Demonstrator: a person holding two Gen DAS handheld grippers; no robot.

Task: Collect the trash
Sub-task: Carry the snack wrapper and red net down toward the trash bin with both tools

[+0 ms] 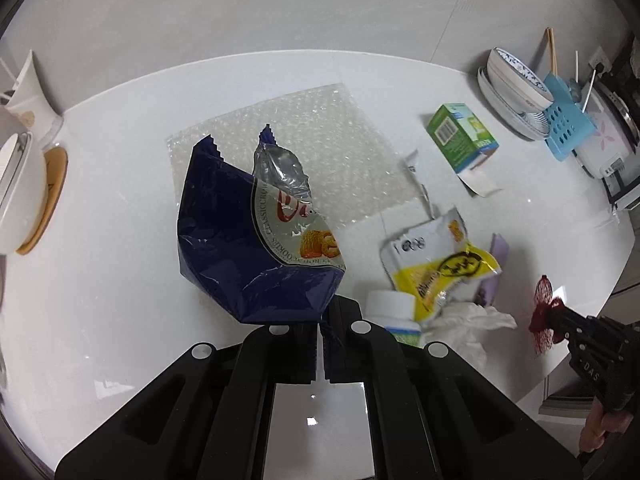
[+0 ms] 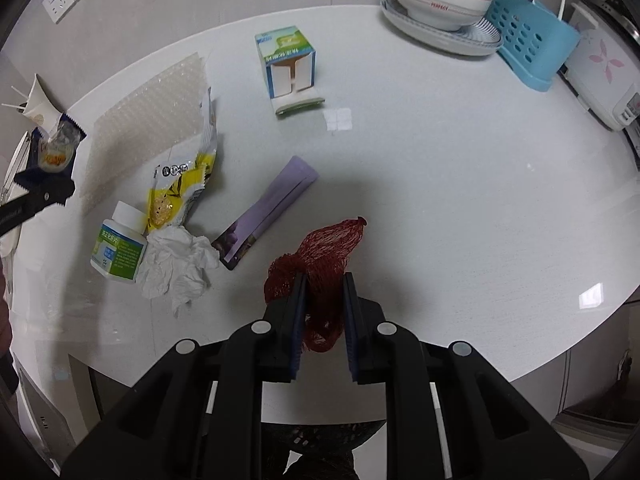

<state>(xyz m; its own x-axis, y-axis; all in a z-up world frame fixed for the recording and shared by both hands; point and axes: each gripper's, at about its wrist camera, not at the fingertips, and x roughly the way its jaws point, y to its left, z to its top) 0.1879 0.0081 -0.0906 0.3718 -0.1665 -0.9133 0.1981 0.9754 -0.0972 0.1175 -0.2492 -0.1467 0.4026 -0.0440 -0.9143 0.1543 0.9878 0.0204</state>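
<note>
My left gripper (image 1: 322,320) is shut on a dark blue cookie wrapper (image 1: 256,236) and holds it above the white table (image 1: 120,240); it also shows in the right wrist view (image 2: 54,156). My right gripper (image 2: 324,292) is shut on a red mesh net (image 2: 324,256), seen too in the left wrist view (image 1: 542,308). On the table lie a bubble wrap sheet (image 1: 320,140), a yellow wrapper (image 2: 180,188), a crumpled tissue (image 2: 176,264), a white pill bottle (image 2: 118,248), a purple sachet (image 2: 268,212) and an open green box (image 2: 288,64).
Stacked bowls and plates (image 2: 440,8), a blue utensil holder (image 2: 532,48) and a white appliance (image 2: 604,76) stand at the table's far right. A white bowl on a coaster (image 1: 20,196) and a paper cup (image 1: 28,92) stand at the left.
</note>
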